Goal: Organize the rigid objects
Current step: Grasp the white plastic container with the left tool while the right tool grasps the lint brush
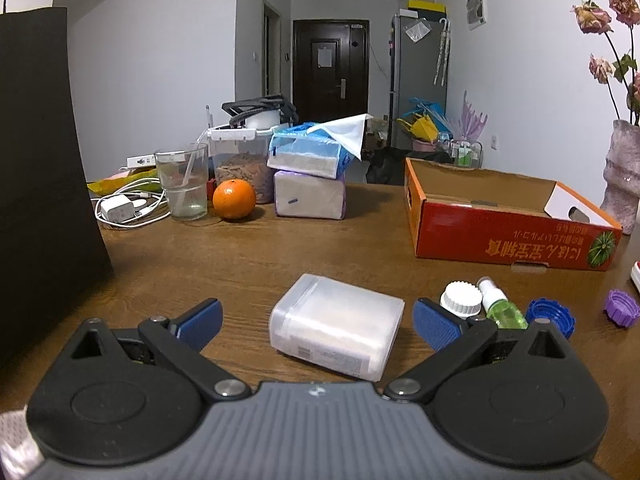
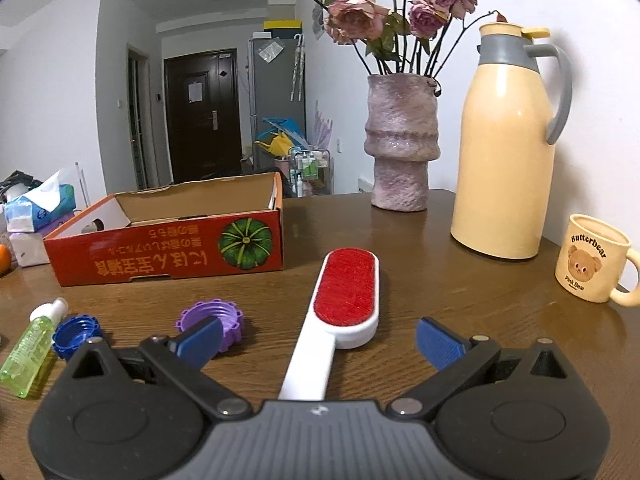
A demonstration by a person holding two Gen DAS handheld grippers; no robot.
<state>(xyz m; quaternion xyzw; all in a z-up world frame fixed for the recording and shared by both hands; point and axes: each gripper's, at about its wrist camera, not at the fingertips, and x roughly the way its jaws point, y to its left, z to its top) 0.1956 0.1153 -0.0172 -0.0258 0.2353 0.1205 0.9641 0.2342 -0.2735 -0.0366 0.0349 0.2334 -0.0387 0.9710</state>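
Observation:
My left gripper (image 1: 316, 320) is open, its blue pads on either side of a translucent white plastic box (image 1: 336, 326) lying on the wooden table, not touching it. To its right lie a white cap (image 1: 461, 299), a green spray bottle (image 1: 502, 308), a blue cap (image 1: 550, 316) and a purple cap (image 1: 621, 308). My right gripper (image 2: 319, 338) is open over the white handle of a red lint brush (image 2: 346, 300). The purple cap (image 2: 212, 320), blue cap (image 2: 74, 336) and green bottle (image 2: 32, 354) lie to its left. An open red cardboard box (image 1: 508, 240) (image 2: 172, 252) stands behind them.
A glass (image 1: 184, 184), an orange (image 1: 234, 199), tissue packs (image 1: 310, 176), a food container and a charger with cable sit at the far left. A dark panel (image 1: 40, 160) stands at left. A vase with dried roses (image 2: 400, 144), a cream thermos (image 2: 508, 152) and a bear mug (image 2: 592, 258) stand at right.

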